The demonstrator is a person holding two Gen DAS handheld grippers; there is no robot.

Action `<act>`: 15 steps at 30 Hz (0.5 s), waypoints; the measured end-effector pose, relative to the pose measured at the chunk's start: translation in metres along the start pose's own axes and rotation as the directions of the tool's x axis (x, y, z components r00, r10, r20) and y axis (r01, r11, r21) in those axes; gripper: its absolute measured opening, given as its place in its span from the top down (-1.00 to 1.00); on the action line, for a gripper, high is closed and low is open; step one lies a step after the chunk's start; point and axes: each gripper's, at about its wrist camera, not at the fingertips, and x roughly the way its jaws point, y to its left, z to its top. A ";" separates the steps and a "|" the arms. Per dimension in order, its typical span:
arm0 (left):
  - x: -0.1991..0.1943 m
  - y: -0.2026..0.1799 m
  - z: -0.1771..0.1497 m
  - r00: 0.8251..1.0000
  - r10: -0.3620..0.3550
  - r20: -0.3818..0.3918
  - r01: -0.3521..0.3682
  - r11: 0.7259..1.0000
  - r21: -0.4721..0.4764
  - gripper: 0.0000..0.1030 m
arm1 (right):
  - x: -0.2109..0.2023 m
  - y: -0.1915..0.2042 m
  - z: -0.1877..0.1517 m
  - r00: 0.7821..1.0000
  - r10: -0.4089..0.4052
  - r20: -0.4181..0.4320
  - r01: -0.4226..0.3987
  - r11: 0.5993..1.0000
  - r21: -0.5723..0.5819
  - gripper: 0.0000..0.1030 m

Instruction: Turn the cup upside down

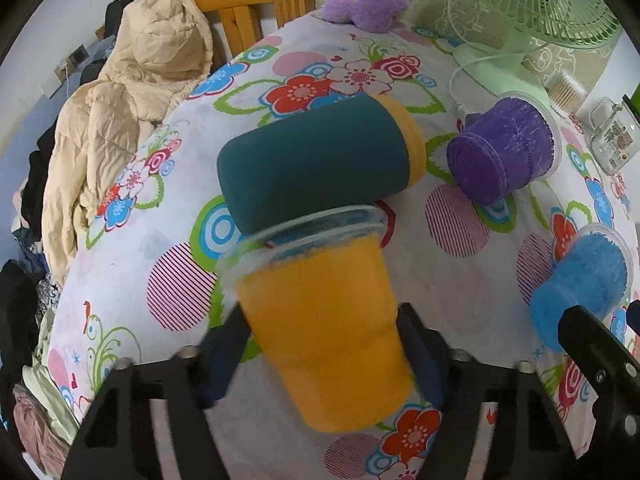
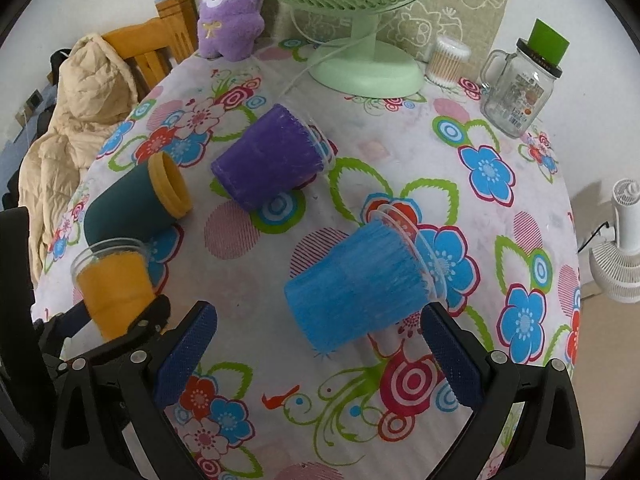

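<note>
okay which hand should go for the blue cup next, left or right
Right. The right hand-held gripper is open with the blue cup lying on its side just ahead between its fingers. The left hand-held gripper is already shut on the orange cup.

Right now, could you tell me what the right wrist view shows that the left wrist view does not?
Only the right wrist view shows the white floor fan, the jar's green lid and the open right gripper flanking the blue cup. Only the left wrist view shows the left gripper from behind, shut on the orange cup. Both show the purple cup, teal cup and plush.
</note>
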 end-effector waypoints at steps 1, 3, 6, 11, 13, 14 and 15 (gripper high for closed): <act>0.000 0.001 0.000 1.000 -0.003 -0.005 0.003 1.000 -0.003 -0.27 | 0.001 0.000 0.000 1.000 0.000 -0.002 0.000 1.000 -0.003 -0.99; -0.001 0.001 -0.002 1.000 -0.009 -0.005 0.009 1.000 0.004 -0.26 | 0.002 -0.001 0.000 1.000 -0.001 -0.005 0.001 1.000 -0.005 -0.99; -0.005 -0.003 -0.005 1.000 -0.008 0.002 0.008 1.000 0.031 -0.25 | 0.001 -0.002 -0.002 1.000 0.002 -0.007 -0.002 1.000 -0.001 -0.99; -0.016 -0.010 -0.014 1.000 -0.025 0.013 0.024 0.995 0.093 -0.25 | -0.004 -0.006 -0.011 1.000 0.005 -0.008 -0.005 1.000 0.026 -0.99; -0.019 -0.014 -0.019 0.999 -0.045 0.014 0.042 0.991 0.128 -0.25 | -0.007 -0.008 -0.015 1.000 0.007 -0.005 -0.006 0.999 0.037 -0.99; -0.021 -0.017 -0.023 0.998 -0.053 0.018 0.049 0.987 0.155 -0.25 | -0.009 -0.009 -0.018 1.000 0.007 -0.003 -0.007 0.999 0.044 -0.99; -0.023 -0.020 -0.026 0.998 -0.054 0.020 0.050 0.983 0.177 -0.25 | -0.011 -0.011 -0.021 1.000 0.008 -0.002 -0.008 0.999 0.051 -0.99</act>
